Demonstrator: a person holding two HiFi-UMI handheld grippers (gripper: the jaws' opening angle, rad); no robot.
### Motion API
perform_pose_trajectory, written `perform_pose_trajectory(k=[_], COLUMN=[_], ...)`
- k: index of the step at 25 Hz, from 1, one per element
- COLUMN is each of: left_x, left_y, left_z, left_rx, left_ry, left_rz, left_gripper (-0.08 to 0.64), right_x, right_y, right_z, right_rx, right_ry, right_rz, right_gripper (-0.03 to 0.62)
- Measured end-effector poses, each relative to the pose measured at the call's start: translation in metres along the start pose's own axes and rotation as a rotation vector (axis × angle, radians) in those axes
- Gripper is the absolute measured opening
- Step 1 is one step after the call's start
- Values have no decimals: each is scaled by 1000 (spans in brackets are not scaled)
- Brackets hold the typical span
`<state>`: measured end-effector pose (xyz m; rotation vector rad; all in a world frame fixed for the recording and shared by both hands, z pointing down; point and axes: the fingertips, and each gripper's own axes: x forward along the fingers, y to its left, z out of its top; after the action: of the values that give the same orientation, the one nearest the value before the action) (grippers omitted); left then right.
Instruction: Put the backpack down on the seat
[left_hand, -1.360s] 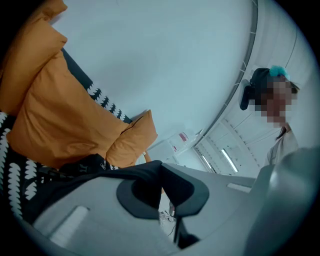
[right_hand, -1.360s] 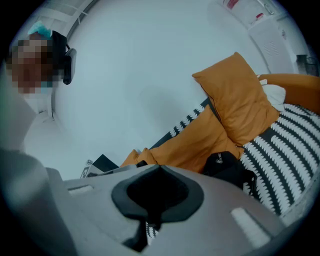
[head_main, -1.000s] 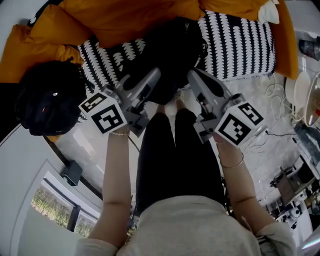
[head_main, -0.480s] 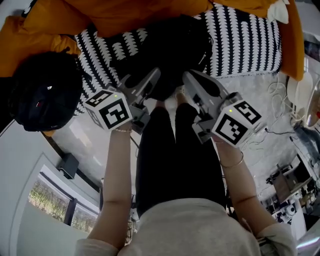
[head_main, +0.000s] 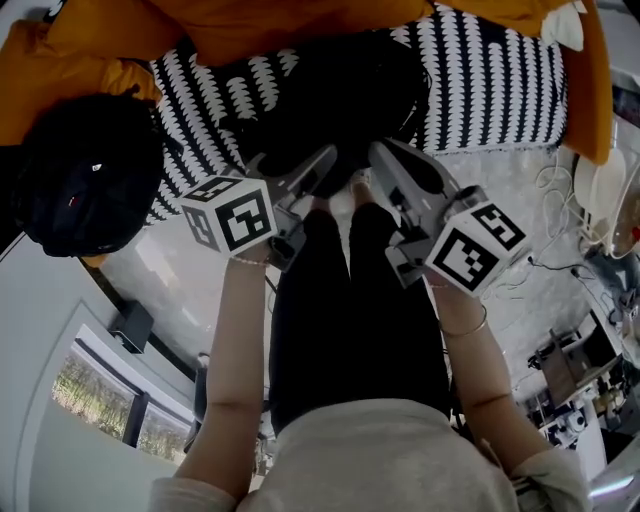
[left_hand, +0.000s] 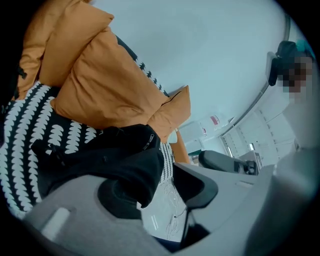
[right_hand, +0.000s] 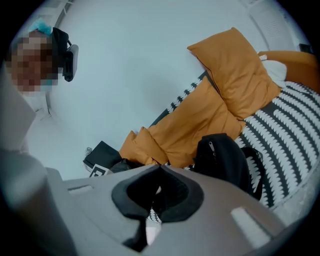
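Left gripper (left_hand: 160, 192): jaws opening, backpack (left_hand: 115, 155) fabric loose between them. Right gripper (right_hand: 159, 170): closed, apparently empty. Backpack rests on seat (head_main: 490, 90); release seems under way.

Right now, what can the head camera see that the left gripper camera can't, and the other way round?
Only the head view shows the two marker cubes and the person's arms. Only the left gripper view shows the left gripper close up: its jaws are opening, with a flap of the backpack hanging between them. Both show the backpack lying on the striped seat, with the orange cushions behind it.
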<state>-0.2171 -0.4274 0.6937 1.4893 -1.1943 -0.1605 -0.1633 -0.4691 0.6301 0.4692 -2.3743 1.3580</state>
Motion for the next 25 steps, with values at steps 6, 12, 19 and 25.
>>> perform_pose_trajectory(k=[6,12,19,25], left_x=[-4,-6,-12,-25], left_y=[7,10,16,19], left_z=[-10,-21,-41,-59], left_rx=[-55,-80,-56,-66], left_ry=[22,50,126,187], left_rz=[36,19,24,52], left_gripper=[179,190,190,190], right_x=[1,4,5,1], right_y=[5,11,14,19], right_z=[4,-1,-2,-3], right_rx=[-1,6,-2,-17], right_ry=[-9,-3,-8,-6], right_rz=[1,18,13,8], right_gripper=[3,3,3,3])
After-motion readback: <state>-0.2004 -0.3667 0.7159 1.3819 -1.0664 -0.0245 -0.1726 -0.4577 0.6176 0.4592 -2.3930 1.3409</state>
